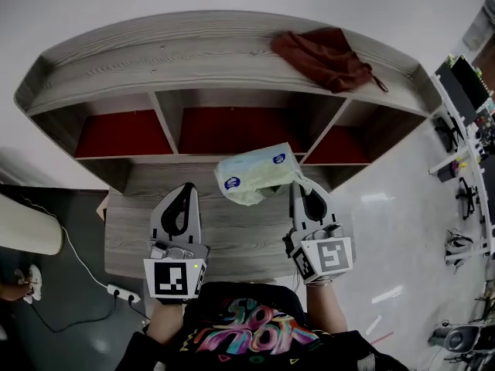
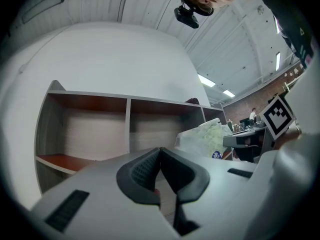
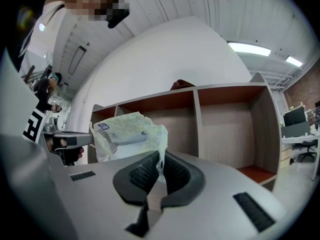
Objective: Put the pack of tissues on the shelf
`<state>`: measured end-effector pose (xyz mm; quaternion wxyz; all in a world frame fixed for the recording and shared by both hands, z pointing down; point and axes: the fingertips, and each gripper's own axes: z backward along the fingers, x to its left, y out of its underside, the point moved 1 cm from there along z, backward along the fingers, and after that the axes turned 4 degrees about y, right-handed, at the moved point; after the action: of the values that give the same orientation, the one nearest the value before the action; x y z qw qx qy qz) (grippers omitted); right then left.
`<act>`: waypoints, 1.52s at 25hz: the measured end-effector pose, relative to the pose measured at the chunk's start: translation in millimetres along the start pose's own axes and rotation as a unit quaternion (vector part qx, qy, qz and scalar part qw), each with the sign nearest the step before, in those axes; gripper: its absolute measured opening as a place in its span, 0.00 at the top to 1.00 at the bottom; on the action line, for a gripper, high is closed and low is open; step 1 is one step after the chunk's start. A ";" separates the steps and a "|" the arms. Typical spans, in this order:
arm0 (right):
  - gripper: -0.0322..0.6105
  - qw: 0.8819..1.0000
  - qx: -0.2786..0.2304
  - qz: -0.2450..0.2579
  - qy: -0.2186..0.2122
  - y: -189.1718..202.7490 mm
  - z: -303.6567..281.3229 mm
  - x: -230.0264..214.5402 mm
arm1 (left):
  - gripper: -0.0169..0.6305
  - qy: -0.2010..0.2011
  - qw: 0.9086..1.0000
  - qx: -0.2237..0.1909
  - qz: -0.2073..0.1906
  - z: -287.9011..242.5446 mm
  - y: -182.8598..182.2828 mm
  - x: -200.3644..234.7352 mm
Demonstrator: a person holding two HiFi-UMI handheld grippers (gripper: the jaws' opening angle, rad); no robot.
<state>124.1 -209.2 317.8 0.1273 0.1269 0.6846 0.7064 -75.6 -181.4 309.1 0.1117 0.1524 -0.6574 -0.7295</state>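
A pale green pack of tissues (image 1: 255, 174) with blue round labels hangs in the air in front of the wooden shelf (image 1: 224, 60). My right gripper (image 1: 302, 185) is shut on the pack's right edge; in the right gripper view the wrapper (image 3: 131, 135) is pinched between the pads. My left gripper (image 1: 184, 193) is shut and empty, held level beside it over the desk; its jaws meet in the left gripper view (image 2: 160, 156), where the pack (image 2: 204, 138) shows at the right. The shelf has three open compartments with red bases.
A dark red cloth (image 1: 323, 57) lies on the shelf's top board at the right. A wooden desk (image 1: 232, 234) stands below the shelf. A power strip and cable (image 1: 120, 292) lie on the floor at the left; equipment racks (image 1: 464, 122) stand at the right.
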 end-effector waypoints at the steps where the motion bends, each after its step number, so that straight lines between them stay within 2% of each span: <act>1: 0.92 1.000 0.001 -0.002 -0.001 0.1 -1.1 0.6 | 0.94 -0.001 1.000 0.001 0.000 -1.0 0.1 1.6; 6: 0.92 1.000 0.008 -0.013 -0.001 1.0 -9.0 3.8 | 0.94 -0.003 1.000 -0.004 0.012 -7.9 -2.8 9.7; 11: 0.92 1.000 0.014 -0.005 0.007 1.7 -15.7 6.5 | 0.94 0.003 1.000 0.004 -0.005 -7.2 1.8 20.7; 20: 0.92 1.000 -0.017 -0.005 0.012 -12.1 -36.3 11.8 | 0.94 0.013 1.000 0.008 -0.004 -11.8 7.7 23.9; 28: 0.92 1.000 -0.012 0.004 0.014 -6.9 -58.2 8.7 | 0.94 0.014 1.000 0.013 -0.001 -18.2 14.2 27.5; 34: 0.92 0.999 -0.005 0.010 0.035 -12.6 -80.2 7.3 | 0.94 0.013 1.000 0.019 0.003 -17.8 19.4 29.3; 38: 0.92 0.999 0.003 0.001 0.047 -3.1 -95.0 3.6 | 0.94 0.016 1.000 0.023 0.006 -16.7 22.2 28.3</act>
<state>87.2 -296.6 311.8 0.0944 0.0948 0.6921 0.7093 -96.6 -209.6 327.5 0.1227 0.1625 -0.6728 -0.7112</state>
